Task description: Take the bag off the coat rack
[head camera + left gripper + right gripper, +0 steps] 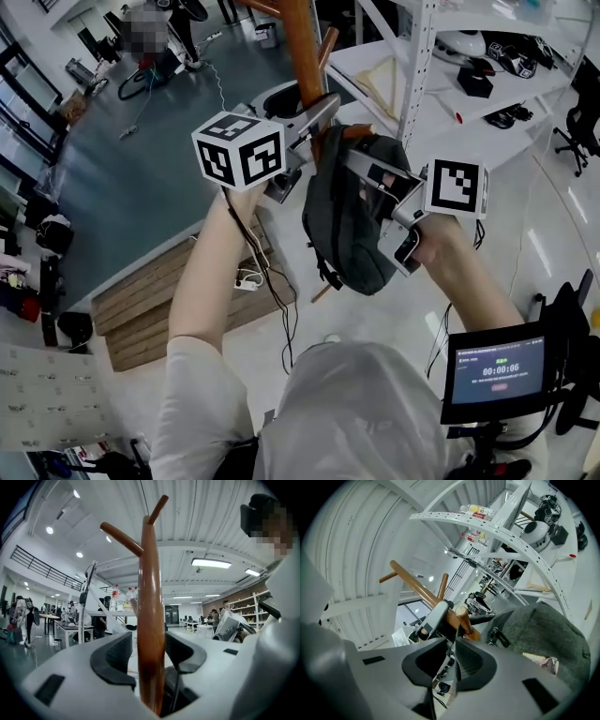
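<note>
Straddling coat rack pole (151,620) with left tool (150,660) open; holding nearer right tool (452,660), jaws barely parted and empty, with bag (543,634) hanging from peg (466,620) just beside its right-hand jaw.

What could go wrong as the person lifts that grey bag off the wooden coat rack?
The bag hangs at an upturned peg, where it may snag. The left gripper stands open round the coat rack pole, not clamping it, so a tug might tip the pole. The right gripper shows no clear hold; the bag could drop.
</note>
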Available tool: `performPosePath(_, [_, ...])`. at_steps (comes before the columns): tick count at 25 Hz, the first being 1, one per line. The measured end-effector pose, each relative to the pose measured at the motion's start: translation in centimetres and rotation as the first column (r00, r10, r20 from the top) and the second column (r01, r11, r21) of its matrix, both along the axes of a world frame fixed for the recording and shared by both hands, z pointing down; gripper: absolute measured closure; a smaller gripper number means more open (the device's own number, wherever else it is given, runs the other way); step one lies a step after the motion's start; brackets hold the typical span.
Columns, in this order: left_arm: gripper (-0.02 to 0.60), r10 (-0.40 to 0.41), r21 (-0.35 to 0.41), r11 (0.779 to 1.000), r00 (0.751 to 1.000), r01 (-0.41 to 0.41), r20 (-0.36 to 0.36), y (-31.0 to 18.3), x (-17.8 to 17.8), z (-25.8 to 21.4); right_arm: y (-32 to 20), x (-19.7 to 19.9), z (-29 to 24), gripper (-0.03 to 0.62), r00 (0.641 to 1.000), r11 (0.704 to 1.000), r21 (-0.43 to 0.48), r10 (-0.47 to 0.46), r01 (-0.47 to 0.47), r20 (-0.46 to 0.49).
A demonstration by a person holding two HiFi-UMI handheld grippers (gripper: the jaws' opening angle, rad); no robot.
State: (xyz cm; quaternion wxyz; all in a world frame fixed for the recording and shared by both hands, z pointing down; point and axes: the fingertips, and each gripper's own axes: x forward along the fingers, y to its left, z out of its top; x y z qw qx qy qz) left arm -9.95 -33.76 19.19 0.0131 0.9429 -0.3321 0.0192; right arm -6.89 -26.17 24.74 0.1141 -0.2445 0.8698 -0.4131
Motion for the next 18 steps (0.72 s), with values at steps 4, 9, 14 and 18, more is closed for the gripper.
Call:
performPosePath(4, [0.379,0.039,0.028,0.999,0.999,-0.039,0.0,-0.4,1.7,-0.1,-0.2,-0.1,0.5,0.555,1.0,1.0,-0.031,0.005,-0.005,0.001])
performPosePath(9, [0.387,0.068,0.028,0.997,0.998,-0.068,-0.001,-1.1,2.7,0.5,-0.4,-0.4,1.1,0.554,1.0,0.999,-0.052,0.005,-0.006,-0.013])
performPosePath(14, [0.491,0.092,0.013,0.996,0.996,-0.092,0.006,-1.3,3.0,0.6,-0.7,-0.7,1.0,0.554,1.0,0.998,-0.068,-0.001,0.0,-0.01])
performPosePath(18, [0.492,0.114,-0.009,0.993,0.993,-0.114,0.032,-1.4,3.4,0.7,-1.1,-1.2,1.0,0.554,1.0,0.997,-0.072,-0.003,0.001,-0.023])
